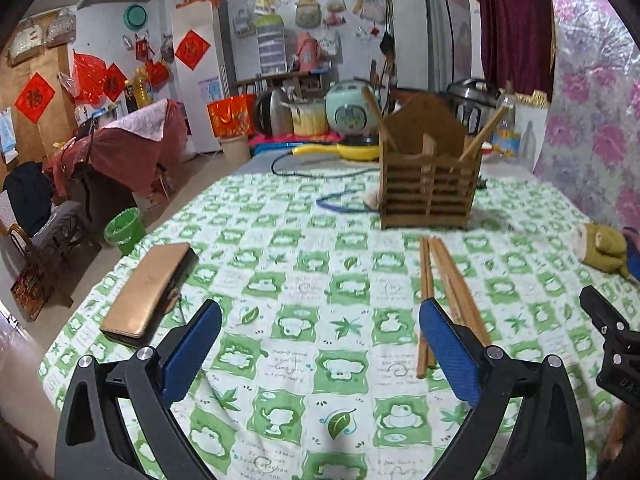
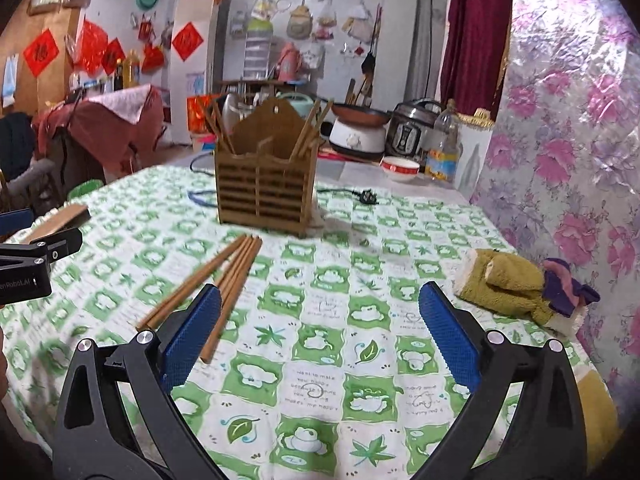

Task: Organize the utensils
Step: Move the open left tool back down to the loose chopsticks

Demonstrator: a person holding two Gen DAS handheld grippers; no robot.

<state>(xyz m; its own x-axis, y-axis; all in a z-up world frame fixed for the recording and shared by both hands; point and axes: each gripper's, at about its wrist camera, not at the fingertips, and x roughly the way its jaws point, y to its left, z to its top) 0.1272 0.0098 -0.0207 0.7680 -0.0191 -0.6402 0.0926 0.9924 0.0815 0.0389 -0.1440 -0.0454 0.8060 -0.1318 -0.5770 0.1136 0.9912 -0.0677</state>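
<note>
Left wrist view: left gripper [image 1: 320, 344] jaws wide open, holding nothing, hovering over the bench [image 1: 280, 272], which wears a green-and-white checked cloth. Loose chopsticks [image 1: 436, 280] lie flat on the cloth, partly behind the blue pad on the right side of the frame. Wooden utensil holder [image 1: 430, 188] stands upright beyond them, with a few chopsticks leaning in it. Brown wallet [image 1: 146, 292] near the bench's left edge. Green bin [image 1: 124, 230] on the floor; red decorations on the walls.

Right wrist view: right gripper [image 2: 320, 332] jaws also wide open, empty. Chopstick bundle [image 2: 224, 276] fans out on the cloth, partly behind the left-of-frame pad. Holder [image 2: 266, 188] behind it. Olive mitten [image 2: 508, 284] near the floral wall covering. Cookers and a bowl [image 2: 400, 168] at the far end.
</note>
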